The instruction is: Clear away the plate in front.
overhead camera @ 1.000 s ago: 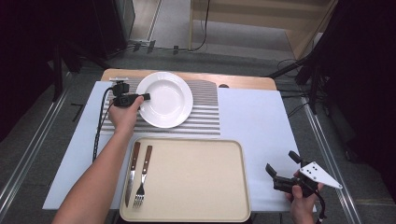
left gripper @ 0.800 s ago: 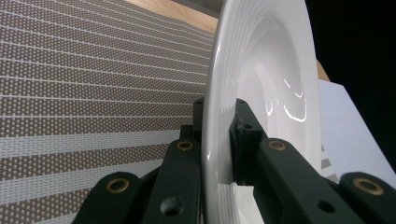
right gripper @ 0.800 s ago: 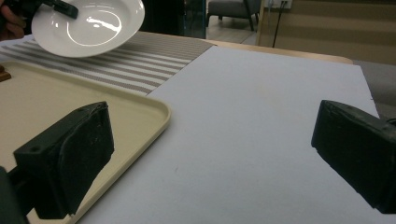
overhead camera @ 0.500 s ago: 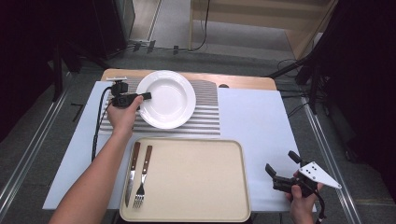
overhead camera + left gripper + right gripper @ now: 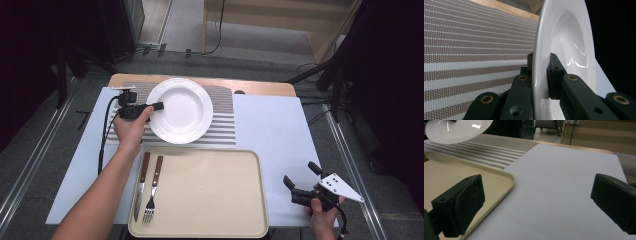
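Gripping white plate [image 5: 181, 110] by its left rim: left gripper [image 5: 150, 107], jaws clamped either side, plate tilted above striped mat [image 5: 222, 120]. Beige tray [image 5: 210, 192] sits just near of mat; knife [image 5: 140, 185] and fork [image 5: 152, 190] laid along its left edge. Right gripper [image 5: 299, 181] held wide open, nothing between, near right over grey sheet [image 5: 272, 130].

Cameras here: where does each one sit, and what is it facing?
High view: above the table, looking down on plate, tray; both forearms show.
Left gripper view: rides the left tongs, looking along jaws clamped on the plate's rim.
Right gripper view: rides the right tongs, jaws apart, facing across the table.
All share the plate.
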The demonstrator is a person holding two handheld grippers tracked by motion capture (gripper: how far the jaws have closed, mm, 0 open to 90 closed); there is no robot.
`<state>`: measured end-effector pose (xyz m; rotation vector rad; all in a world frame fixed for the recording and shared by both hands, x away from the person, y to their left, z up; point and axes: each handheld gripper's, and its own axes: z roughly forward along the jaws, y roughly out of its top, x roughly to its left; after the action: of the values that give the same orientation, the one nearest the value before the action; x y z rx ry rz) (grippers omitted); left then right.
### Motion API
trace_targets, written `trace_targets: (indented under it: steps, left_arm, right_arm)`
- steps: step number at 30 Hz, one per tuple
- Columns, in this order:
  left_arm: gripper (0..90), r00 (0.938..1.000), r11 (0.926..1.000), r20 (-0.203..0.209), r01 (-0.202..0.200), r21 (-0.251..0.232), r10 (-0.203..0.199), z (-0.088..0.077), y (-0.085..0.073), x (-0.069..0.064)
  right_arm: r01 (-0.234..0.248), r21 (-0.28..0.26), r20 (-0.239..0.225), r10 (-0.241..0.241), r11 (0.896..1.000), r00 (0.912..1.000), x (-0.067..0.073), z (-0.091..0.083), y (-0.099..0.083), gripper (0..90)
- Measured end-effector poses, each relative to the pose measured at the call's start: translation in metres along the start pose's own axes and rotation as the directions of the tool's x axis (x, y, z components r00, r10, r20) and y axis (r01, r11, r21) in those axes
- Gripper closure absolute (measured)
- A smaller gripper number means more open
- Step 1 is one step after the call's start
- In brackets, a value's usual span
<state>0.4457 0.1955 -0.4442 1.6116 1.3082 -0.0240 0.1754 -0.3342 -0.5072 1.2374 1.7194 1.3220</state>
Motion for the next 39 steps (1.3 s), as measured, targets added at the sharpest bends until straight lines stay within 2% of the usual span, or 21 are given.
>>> trace_targets:
  steps: [13,21,34,39]
  left_arm:
    - [81.7,0.9991,0.9999,0.043,0.005,0.016,-0.006,-0.009,-0.018,-0.010]
    - [81.6,0.9985,0.9997,0.054,-0.009,0.024,0.008,-0.013,-0.029,-0.016]
    - [81.6,0.9946,0.9986,0.097,-0.040,0.034,0.036,-0.022,-0.047,-0.032]
    - [81.6,0.9926,0.9986,0.116,-0.039,0.035,0.035,-0.027,-0.055,-0.035]
  right_arm:
    - [0.001,0.004,-0.001,-0.001,1.000,1.0000,0.001,0.000,0.000,0.0]
    - [0.002,0.001,-0.001,-0.002,1.000,1.0000,0.000,0.000,0.000,0.0]
    - [-0.002,0.004,-0.001,0.002,1.000,1.0000,0.001,0.001,0.000,0.0]
    - [0.005,0.000,0.000,-0.005,1.000,1.0000,0.001,0.001,0.000,0.0]
